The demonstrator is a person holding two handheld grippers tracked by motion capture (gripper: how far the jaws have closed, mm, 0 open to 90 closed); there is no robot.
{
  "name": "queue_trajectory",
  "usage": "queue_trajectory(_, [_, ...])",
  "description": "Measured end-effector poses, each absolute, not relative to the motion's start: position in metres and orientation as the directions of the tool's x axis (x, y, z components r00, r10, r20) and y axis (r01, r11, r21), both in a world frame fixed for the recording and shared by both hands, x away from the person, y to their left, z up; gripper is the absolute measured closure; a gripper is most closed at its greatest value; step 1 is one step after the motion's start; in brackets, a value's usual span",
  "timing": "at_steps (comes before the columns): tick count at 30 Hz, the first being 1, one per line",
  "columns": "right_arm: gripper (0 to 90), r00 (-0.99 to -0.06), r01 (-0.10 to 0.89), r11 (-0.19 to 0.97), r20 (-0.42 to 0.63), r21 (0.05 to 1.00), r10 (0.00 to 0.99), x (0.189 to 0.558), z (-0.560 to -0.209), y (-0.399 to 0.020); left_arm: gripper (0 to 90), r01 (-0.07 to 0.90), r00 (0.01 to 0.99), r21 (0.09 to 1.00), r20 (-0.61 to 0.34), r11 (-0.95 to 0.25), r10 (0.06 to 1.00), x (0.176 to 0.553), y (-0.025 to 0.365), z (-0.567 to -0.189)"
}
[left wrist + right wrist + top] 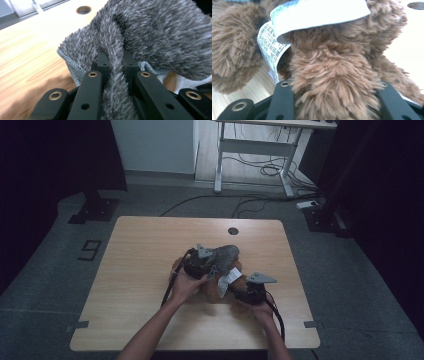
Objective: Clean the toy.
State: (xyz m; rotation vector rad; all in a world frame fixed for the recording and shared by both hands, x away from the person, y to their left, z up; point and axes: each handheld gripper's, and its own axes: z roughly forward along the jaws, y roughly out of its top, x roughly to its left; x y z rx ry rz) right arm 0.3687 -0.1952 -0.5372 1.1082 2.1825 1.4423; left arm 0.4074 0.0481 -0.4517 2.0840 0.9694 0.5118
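Note:
A brown plush toy (230, 285) lies at the middle of the wooden table (140, 255), with a white printed label (227, 279) hanging from it. A grey fuzzy cloth (225, 256) is draped over the toy's far side. My left gripper (207, 266) is shut on a fold of that grey cloth (155, 37), which runs up between its black fingers (103, 63). My right gripper (240, 289) is shut on a thick brown limb of the toy (332, 82), with the label (312, 12) curling just above.
A round cable hole (233, 231) sits near the table's far edge. Beyond the table stand a white desk frame (250, 150) with loose cables on the floor and a dark stand (95, 205) at the left. Bare wood spreads left of the toy.

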Motion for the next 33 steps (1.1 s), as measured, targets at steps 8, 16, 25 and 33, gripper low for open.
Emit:
queue_trajectory(8, [56.8,-0.662,0.438,0.202,0.162,0.876,0.732,0.368,-0.537,-0.195,80.2,0.484,0.615,0.789,0.001,-0.379,0.789,0.404,0.082,-0.452])
queue_trajectory(16, [56.8,-0.667,0.440,0.204,0.166,0.874,0.727,0.367,-0.538,-0.196,80.1,0.484,0.576,0.811,-0.011,-0.330,0.818,0.393,0.125,-0.447])
queue_trajectory(25, [56.8,-0.666,0.446,0.201,0.174,0.872,0.725,0.367,-0.538,-0.196,80.0,0.573,0.502,0.778,-0.085,-0.257,0.860,0.390,0.172,-0.468])
queue_trajectory(33, [57.0,-0.671,0.451,0.203,0.180,0.869,0.719,0.368,-0.539,-0.197,80.2,0.663,0.473,0.721,-0.194,-0.202,0.859,0.389,0.187,-0.502])
